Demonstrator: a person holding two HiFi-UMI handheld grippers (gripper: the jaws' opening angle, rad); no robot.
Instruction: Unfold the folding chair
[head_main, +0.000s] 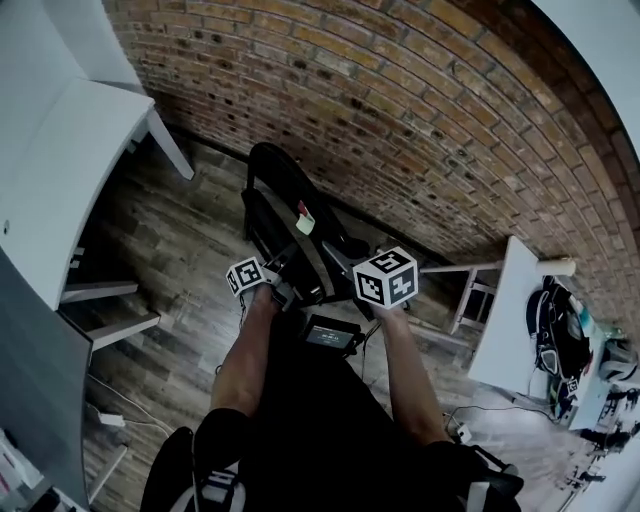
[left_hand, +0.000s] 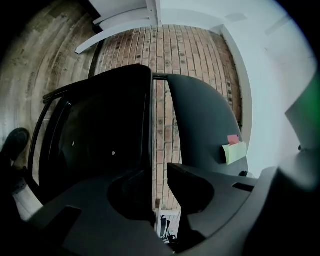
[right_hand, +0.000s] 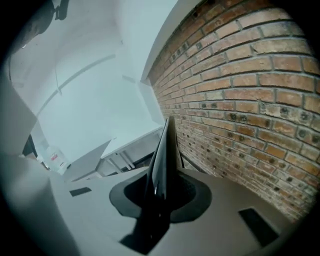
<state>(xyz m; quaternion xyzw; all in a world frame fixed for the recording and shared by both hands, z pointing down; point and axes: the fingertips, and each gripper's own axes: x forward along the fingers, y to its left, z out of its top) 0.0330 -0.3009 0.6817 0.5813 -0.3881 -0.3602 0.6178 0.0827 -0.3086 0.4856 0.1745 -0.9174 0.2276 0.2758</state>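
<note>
The left claw (left_hand: 160, 171) is held open by a narrow slit, through which the brick wall (left_hand: 160, 75) is seen. Nothing is gripped, though a dark panel of the folding chair (head_main: 280, 212) lies just beside one jaw. The chair is stood on the wooden floor (head_main: 170, 240) near that wall. Its two panels are seen parted, so the unfolding is judged begun but unfinished. The right claw (right_hand: 161, 195) is closed on a thin black chair edge. Legs and hinges are hidden behind the person's forearms (head_main: 245, 350).
</note>
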